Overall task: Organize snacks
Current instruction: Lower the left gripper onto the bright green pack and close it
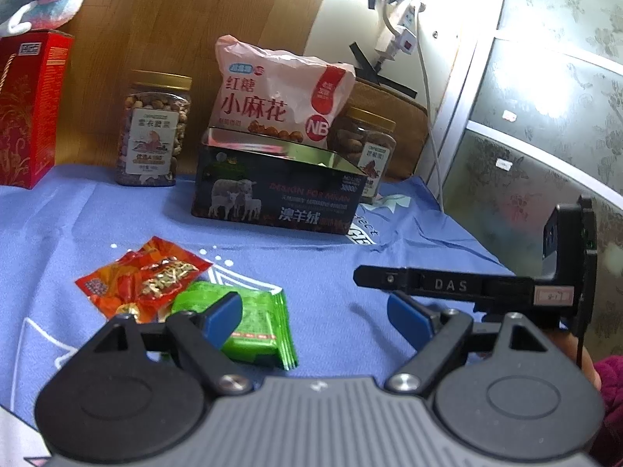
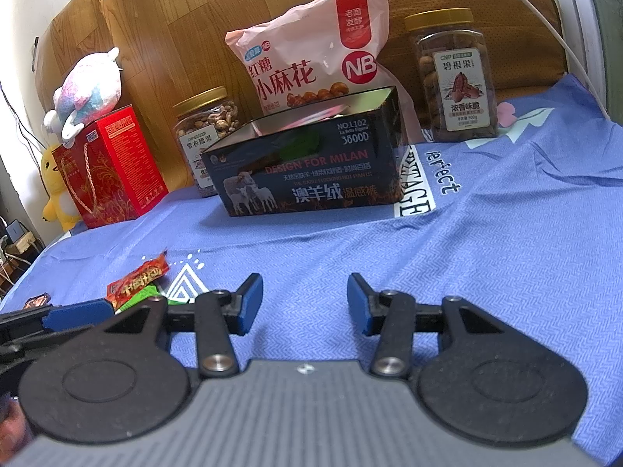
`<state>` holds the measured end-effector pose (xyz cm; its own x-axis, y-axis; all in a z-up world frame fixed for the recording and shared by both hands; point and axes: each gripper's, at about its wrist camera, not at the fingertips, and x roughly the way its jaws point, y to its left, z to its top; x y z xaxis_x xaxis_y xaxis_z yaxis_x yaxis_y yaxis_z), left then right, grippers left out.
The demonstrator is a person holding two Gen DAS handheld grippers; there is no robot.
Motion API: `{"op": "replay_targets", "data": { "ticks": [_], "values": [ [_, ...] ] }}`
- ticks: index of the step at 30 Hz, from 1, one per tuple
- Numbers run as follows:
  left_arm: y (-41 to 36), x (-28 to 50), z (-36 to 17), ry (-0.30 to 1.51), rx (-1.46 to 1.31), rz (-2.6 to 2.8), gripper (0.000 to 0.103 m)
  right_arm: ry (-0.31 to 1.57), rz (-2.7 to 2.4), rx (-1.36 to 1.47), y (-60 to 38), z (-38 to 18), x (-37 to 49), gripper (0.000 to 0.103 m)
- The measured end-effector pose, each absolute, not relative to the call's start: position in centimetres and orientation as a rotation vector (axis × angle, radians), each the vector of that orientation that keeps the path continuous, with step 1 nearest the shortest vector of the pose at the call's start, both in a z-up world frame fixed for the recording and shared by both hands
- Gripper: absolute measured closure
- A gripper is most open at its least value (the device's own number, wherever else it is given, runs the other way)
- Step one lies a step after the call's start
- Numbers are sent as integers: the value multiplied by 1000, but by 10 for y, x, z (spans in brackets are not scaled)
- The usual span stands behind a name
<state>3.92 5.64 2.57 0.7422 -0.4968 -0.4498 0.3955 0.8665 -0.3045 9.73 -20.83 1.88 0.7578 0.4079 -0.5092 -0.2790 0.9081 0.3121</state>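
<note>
- We judge the job partly done at best: the open tin (image 2: 311, 171) shows something green and pink inside in the right wrist view, but we cannot tell what those are.
- Still loose on the blue cloth (image 1: 331, 249) are a red packet (image 1: 142, 278) and a stack of green packets (image 1: 257, 327), touching each other, near our left gripper (image 1: 315, 317) and well apart from the tin.
- A small dark packet (image 2: 37, 302) lies at the cloth's left edge in the right wrist view; it likely needs collecting too.
- Left gripper: jaws spread wide, holding nothing, its left finger over the green packets.
- Right gripper (image 2: 304, 303): jaws wide open and empty, over bare cloth, facing the tin.
- Behind the tin leans a pink bag (image 2: 315, 50), flanked by a nut jar (image 2: 206, 128) on the left and a pecan jar (image 2: 455, 78) on the right; a red box (image 2: 113, 167) with plush toys (image 2: 89, 89) stands farther left.
- The path from packets to tin looks open; the right gripper sits just beside the left, so we should mind crowding, and the thin green packets may slide apart when pinched.
</note>
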Motion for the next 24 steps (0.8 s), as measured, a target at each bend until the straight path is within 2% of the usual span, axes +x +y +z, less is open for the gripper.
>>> {"op": "replay_targets", "data": {
  "ticks": [9,12,13,15,24],
  "values": [
    [128,36,48,520,-295,-325,20,596,603,43,-168,31,83,52],
    [144,38,47,540,-350,-317,21,595,695,-45,-146,34,81,44],
    [145,39,46,547,-361,-325,21,596,717,-73,-140,34,82,38],
    [139,40,44,558,-359,-350,21,612,745,-123,-128,31,87,34],
    [98,67,24,694,-278,-396,20,692,784,-142,-113,22,93,33]
  ]
}}
